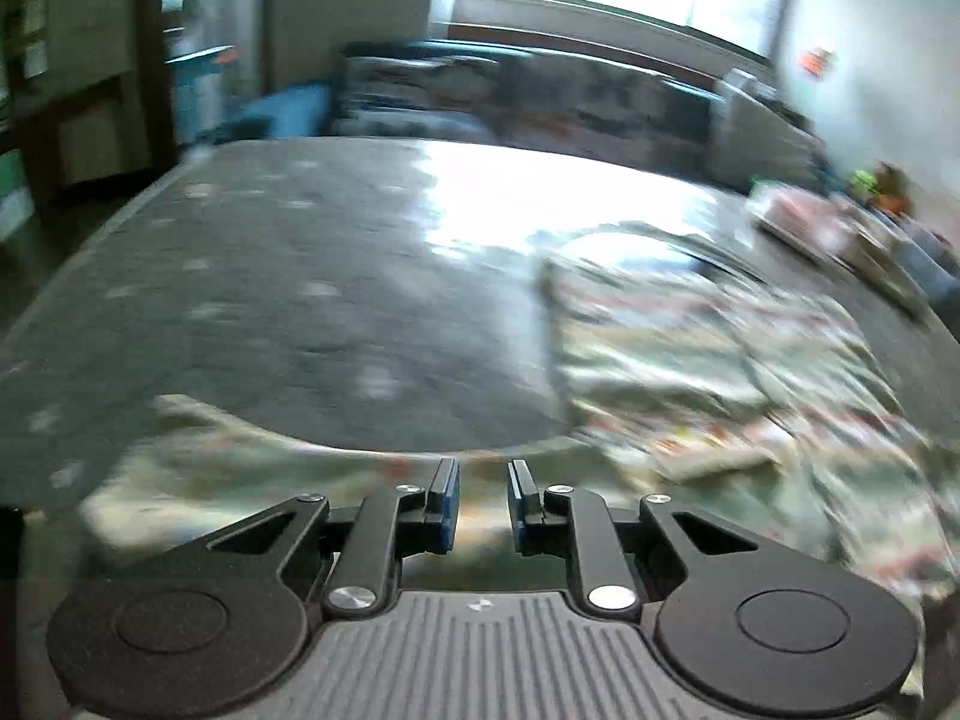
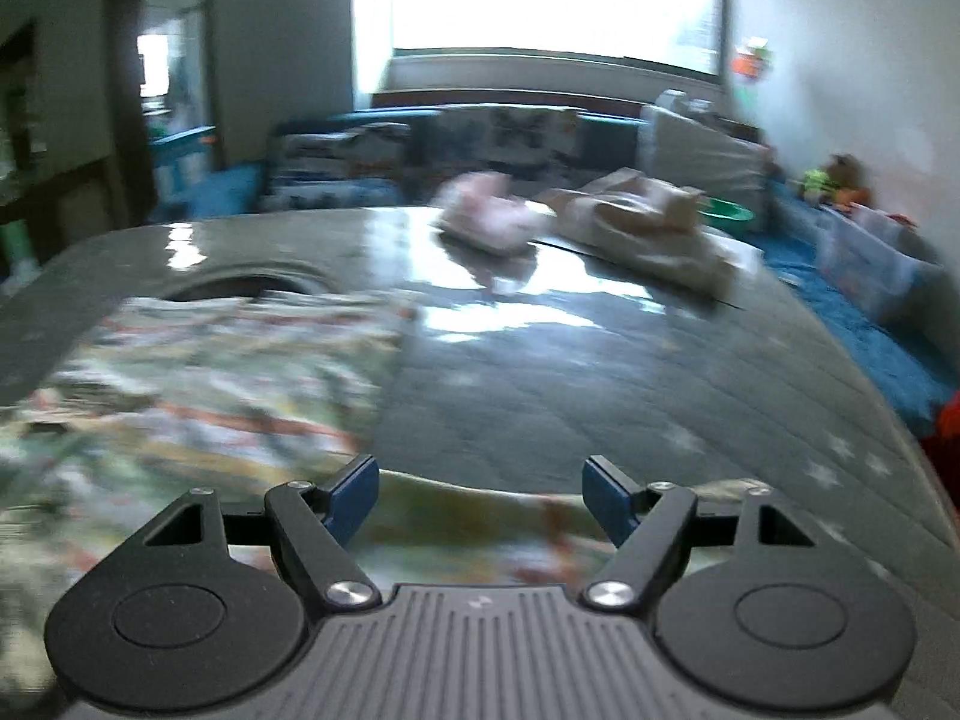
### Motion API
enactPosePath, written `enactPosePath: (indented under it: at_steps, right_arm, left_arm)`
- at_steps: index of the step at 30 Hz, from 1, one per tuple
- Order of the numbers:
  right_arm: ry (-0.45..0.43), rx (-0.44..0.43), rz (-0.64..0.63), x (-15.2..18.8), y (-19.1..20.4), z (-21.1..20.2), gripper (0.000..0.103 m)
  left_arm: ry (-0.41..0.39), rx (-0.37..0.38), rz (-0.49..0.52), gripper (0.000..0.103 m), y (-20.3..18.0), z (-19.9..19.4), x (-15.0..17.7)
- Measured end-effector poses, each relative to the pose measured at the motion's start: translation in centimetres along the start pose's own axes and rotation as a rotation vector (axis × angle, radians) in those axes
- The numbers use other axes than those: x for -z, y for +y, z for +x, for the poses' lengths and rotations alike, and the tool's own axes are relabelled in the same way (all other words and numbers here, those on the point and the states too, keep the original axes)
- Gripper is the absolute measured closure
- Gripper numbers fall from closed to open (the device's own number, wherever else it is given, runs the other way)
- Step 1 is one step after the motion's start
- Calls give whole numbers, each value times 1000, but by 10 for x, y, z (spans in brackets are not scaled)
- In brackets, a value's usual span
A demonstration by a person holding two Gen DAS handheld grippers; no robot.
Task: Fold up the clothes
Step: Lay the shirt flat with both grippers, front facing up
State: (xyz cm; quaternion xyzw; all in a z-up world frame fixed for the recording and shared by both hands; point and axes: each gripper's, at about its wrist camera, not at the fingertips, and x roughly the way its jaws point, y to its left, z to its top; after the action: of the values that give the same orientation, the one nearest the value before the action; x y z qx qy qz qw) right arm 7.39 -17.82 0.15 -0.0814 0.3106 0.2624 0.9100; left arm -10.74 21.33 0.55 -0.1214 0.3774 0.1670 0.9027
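Observation:
A patterned garment (image 1: 720, 360) in green, white and red lies spread on a grey quilted surface (image 1: 300, 300) with pale stars. Its near hem (image 1: 240, 468) runs under my left gripper (image 1: 483, 501), whose blue pads stand a narrow gap apart with nothing pinched between them. In the right wrist view the same garment (image 2: 210, 372) fills the left side, and a strip of it passes beneath my right gripper (image 2: 480, 498). That gripper is wide open and holds nothing. Both views are blurred by motion.
Pink folded clothes (image 2: 489, 219) and a beige pile (image 2: 642, 222) sit at the far side of the grey surface (image 2: 600, 372). A green basin (image 2: 729, 216), cushions and a blue rug (image 2: 870, 324) lie beyond, to the right.

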Motion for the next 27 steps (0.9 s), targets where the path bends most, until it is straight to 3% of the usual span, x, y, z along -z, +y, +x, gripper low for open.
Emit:
enactPosePath:
  at_steps: [3,7,13,15,21,27]
  right_arm:
    - [1,-96,-56,-4,24,-4,27]
    - [18,-218,-137,-5,59,-5,26]
    - [79,-360,-232,6,101,4,27]
    - [108,-382,-232,12,107,10,28]
    - [172,-411,-335,34,126,7,28]
    - [192,-415,-365,36,127,-3,28]
  left_arm:
    - [41,-20,72,82,-10,11,11]
    - [20,-129,154,81,-5,0,25]
    - [46,-275,90,77,27,-6,23]
    - [37,-246,62,80,26,-16,21]
    - [-50,6,130,79,-23,-30,15]
    - [3,181,182,80,-49,-9,29]
